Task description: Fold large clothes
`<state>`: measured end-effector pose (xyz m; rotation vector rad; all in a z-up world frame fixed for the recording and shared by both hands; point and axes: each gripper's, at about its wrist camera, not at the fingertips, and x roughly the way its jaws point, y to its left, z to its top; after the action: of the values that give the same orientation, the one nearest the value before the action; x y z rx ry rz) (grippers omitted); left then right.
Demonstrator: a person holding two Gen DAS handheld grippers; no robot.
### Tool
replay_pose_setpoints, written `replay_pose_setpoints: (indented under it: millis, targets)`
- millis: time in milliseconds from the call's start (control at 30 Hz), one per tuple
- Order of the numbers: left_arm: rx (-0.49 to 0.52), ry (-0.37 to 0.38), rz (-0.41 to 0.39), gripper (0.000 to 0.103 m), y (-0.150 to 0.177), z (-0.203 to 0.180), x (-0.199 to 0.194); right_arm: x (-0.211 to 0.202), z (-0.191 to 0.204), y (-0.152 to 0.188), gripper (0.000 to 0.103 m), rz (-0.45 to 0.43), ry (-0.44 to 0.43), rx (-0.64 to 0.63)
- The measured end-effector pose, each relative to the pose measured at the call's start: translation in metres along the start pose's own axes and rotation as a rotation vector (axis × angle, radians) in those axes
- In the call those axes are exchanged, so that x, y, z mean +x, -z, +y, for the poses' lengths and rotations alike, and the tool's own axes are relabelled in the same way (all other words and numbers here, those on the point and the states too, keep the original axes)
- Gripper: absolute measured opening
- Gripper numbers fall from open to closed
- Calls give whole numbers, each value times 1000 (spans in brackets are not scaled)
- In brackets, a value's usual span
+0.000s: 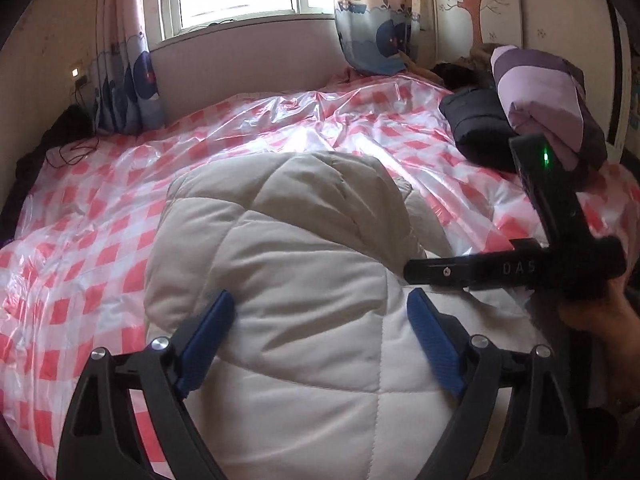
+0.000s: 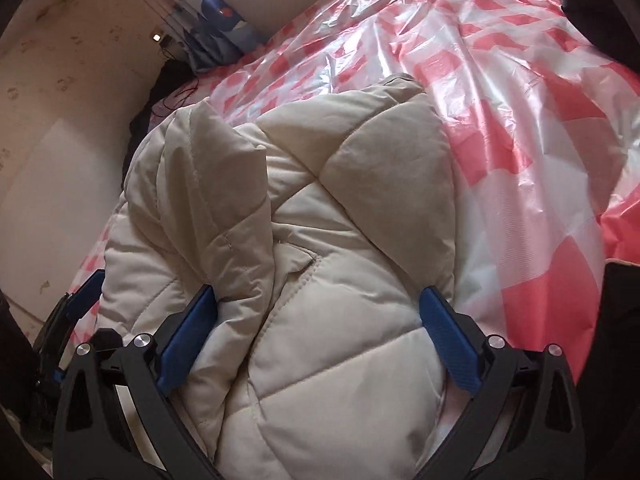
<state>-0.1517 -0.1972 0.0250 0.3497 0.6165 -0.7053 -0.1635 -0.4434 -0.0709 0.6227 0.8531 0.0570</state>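
A cream quilted puffer jacket [image 1: 280, 264] lies bunched on the bed, folded into a thick bundle; it also fills the right wrist view [image 2: 304, 240]. My left gripper [image 1: 320, 312] is open, its blue fingers [image 1: 208, 332] spread on either side of the jacket's near end. My right gripper [image 2: 316, 308] is open too, its blue fingers [image 2: 444, 332] straddling the jacket's padded edge with a sleeve fold by the left finger. The right gripper's black body [image 1: 532, 248] shows at the right in the left wrist view.
The bed carries a red-and-white checked plastic sheet [image 1: 100, 240]. A folded black garment [image 1: 480, 120] and a purple striped bundle [image 1: 544, 92] sit at the far right. Curtains [image 1: 128, 80] and a window stand behind. A wall [image 2: 60, 140] runs along the bed's left side.
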Motion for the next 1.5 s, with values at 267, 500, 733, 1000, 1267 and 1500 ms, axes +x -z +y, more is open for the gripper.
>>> replay_pose_setpoints:
  millis: [267, 500, 733, 1000, 1267, 1500]
  targets:
    - [-23, 4, -13, 85, 1, 7, 0, -2, 45, -37, 96, -59, 178, -187]
    - [-18, 40, -2, 85, 2, 2, 5, 31, 7, -28, 96, -43, 103, -55]
    - [-13, 45, -2, 85, 3, 0, 5, 25, 4, -19, 96, -52, 132, -39]
    - [2, 82, 21, 85, 8, -5, -2, 9, 10, -6, 96, -1, 228, -94]
    - [-402, 263, 107, 86, 17, 98, -25, -5, 8, -4, 96, 92, 296, -141]
    - [-691, 410, 297, 96, 47, 149, 41, -6, -4, -10, 96, 178, 234, -60]
